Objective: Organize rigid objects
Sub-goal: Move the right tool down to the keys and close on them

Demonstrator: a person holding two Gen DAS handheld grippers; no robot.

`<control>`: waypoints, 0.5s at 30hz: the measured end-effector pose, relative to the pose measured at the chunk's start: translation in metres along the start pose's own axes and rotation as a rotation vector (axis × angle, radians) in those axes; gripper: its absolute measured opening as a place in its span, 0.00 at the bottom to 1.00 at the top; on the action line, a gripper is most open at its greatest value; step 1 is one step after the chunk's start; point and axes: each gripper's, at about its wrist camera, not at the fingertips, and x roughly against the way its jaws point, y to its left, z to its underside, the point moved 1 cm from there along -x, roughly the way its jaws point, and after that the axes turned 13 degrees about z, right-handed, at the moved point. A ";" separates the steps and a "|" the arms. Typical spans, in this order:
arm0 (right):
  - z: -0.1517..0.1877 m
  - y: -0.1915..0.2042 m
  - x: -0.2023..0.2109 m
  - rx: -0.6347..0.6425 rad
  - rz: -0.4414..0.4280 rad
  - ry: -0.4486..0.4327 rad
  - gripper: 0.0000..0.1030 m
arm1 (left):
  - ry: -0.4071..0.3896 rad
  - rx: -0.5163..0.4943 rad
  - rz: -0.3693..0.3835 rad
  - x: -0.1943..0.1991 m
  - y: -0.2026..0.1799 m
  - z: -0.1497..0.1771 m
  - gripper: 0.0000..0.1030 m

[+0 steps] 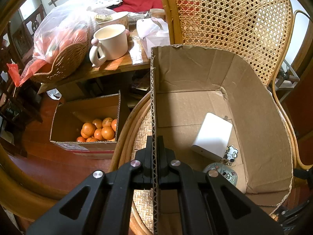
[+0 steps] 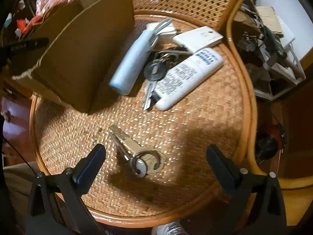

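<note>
Your right tongs (image 2: 156, 162) hung wide over the keys (image 2: 133, 152) on the chair seat (image 2: 195, 137), their long axis running from 5 toward 11 o'clock between the fingers, while your left tongs (image 1: 156, 152) pinched the box wall (image 1: 154, 98).
</note>
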 end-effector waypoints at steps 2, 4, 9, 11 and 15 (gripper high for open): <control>0.001 0.007 -0.003 0.026 0.014 0.011 1.00 | 0.000 -0.001 -0.001 0.000 0.000 0.000 0.03; 0.001 0.012 -0.006 0.052 0.039 0.018 1.00 | 0.000 -0.003 -0.001 0.000 0.000 0.000 0.03; 0.000 0.015 -0.008 0.061 0.057 0.035 0.97 | 0.001 0.002 -0.001 0.000 0.001 0.000 0.03; -0.001 0.014 -0.009 0.058 0.048 0.038 0.97 | 0.001 0.003 -0.002 0.000 0.000 0.000 0.03; -0.001 0.013 -0.010 0.050 0.023 0.041 0.93 | 0.001 0.007 0.000 0.000 0.001 0.000 0.03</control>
